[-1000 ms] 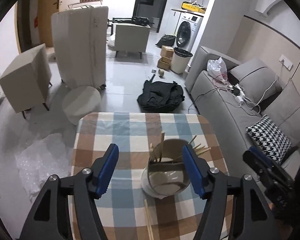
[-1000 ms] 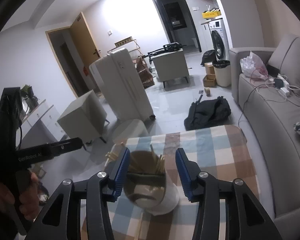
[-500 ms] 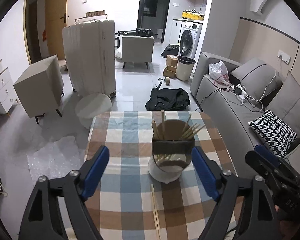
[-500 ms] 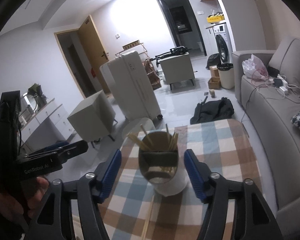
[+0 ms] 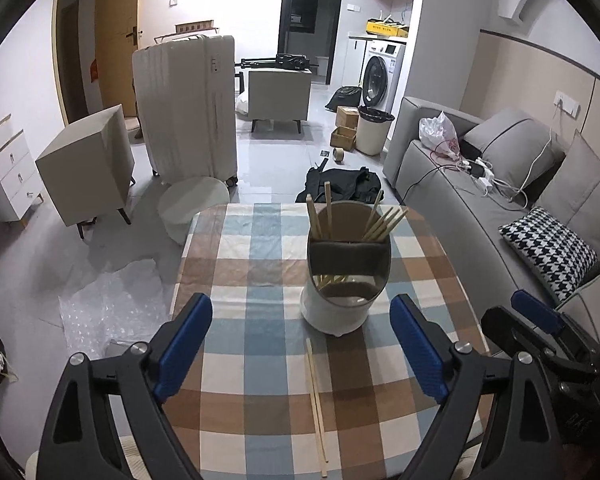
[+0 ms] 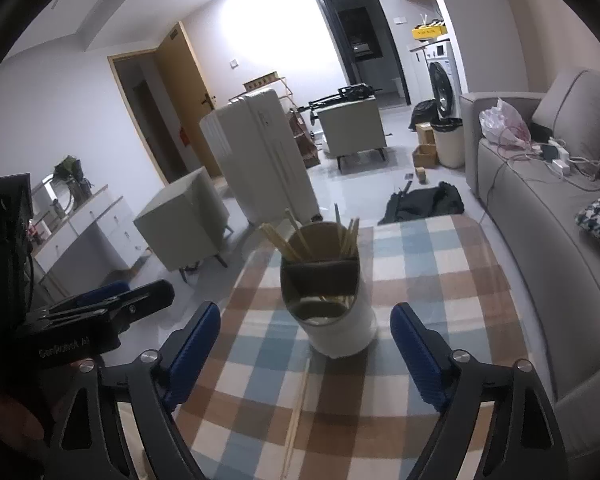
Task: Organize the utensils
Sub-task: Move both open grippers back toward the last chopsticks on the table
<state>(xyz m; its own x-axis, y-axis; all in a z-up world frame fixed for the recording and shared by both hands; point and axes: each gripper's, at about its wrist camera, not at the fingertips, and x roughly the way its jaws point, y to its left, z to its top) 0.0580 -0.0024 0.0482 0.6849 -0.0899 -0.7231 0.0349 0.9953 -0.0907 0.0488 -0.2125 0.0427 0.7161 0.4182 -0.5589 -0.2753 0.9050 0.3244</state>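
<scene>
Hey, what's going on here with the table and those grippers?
A person is tidying chopsticks with a gripper in each hand. Most chopsticks already stand in the white holder on the checked tablecloth. One loose pair of chopsticks lies flat on the cloth in front of it. The left gripper and right gripper are both open, empty, and above the table.

The table cloth (image 5: 260, 412) looked like soft, matt checked fabric. The holder (image 5: 342, 280) had a smooth white shell and a shiny inside. The chopsticks (image 5: 316, 396) looked like pale wood. The gripper pads (image 5: 418, 354) were bumpy blue.
</scene>
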